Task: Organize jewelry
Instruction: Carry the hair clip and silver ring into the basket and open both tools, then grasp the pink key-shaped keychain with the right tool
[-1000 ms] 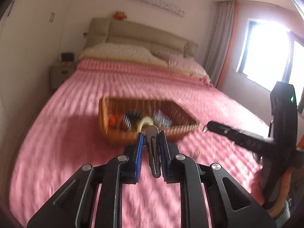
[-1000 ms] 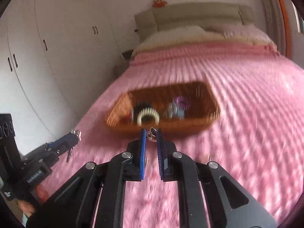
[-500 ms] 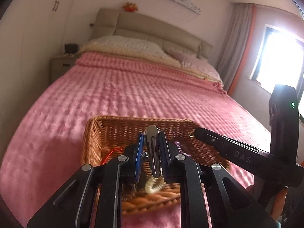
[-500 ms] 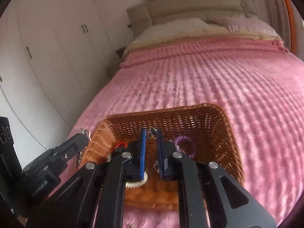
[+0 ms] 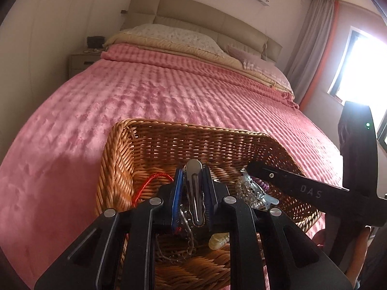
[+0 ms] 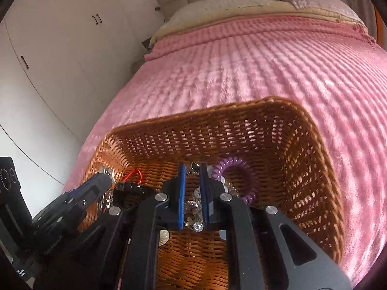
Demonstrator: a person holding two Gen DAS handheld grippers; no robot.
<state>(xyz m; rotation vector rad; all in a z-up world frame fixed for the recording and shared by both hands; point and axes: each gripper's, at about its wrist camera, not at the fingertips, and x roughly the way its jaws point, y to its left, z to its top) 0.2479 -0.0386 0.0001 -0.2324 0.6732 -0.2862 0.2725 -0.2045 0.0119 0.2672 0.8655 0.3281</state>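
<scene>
A brown wicker basket (image 5: 121,169) (image 6: 314,169) sits on the pink bedspread. My left gripper (image 5: 192,169) is over the basket, shut on a silver metal hair clip (image 5: 193,188). My right gripper (image 6: 192,168) is also over the basket, shut on a small dark-stoned silver piece (image 6: 194,166) at its fingertips. Inside lie a purple spiral hair tie (image 6: 232,166), a red cord (image 5: 150,181), clear crystal pieces (image 6: 193,207), a silver chain (image 5: 188,241) and a cream beaded piece (image 5: 219,240). The right gripper shows in the left wrist view (image 5: 249,166).
The pink bedspread (image 5: 169,91) spreads wide around the basket. Pillows (image 5: 174,33) and a beige headboard are at the far end. A nightstand (image 5: 82,60) and white wardrobe (image 6: 60,48) stand left. A bright window (image 5: 362,60) is right.
Both grippers have moved forward and down, from in front of the basket to over its inside. Both stay shut on their pieces.
</scene>
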